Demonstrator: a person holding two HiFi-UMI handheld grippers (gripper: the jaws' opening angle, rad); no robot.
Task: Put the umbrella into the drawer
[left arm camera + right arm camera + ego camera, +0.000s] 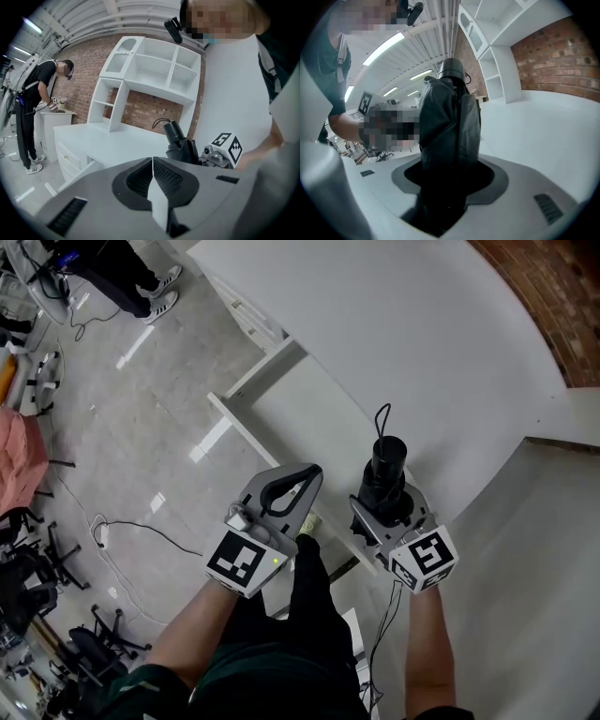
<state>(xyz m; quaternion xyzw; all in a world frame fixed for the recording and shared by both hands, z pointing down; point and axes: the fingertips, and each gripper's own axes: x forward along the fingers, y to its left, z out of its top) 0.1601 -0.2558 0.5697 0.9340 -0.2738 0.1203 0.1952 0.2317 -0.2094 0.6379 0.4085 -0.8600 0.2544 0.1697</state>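
Observation:
A black folded umbrella (387, 472) with a wrist loop at its top stands upright in my right gripper (382, 502), which is shut on its lower part. In the right gripper view the umbrella (449, 119) fills the gap between the jaws of the right gripper (450, 176). The left gripper view shows the umbrella (180, 143) off to the right. My left gripper (312, 474) hangs beside it at the left, shut with nothing between the pads; in its own view the left gripper (153, 165) has its pads meeting. Below both, what looks like a pulled-out white drawer (246, 427) juts from the white desk (394, 324).
A white hutch with open shelves (154, 70) stands on the desk against a brick wall (150, 105). A person in dark clothes (28, 117) stands at a small cabinet to the left. Cables (122, 531) and equipment stands lie on the grey floor.

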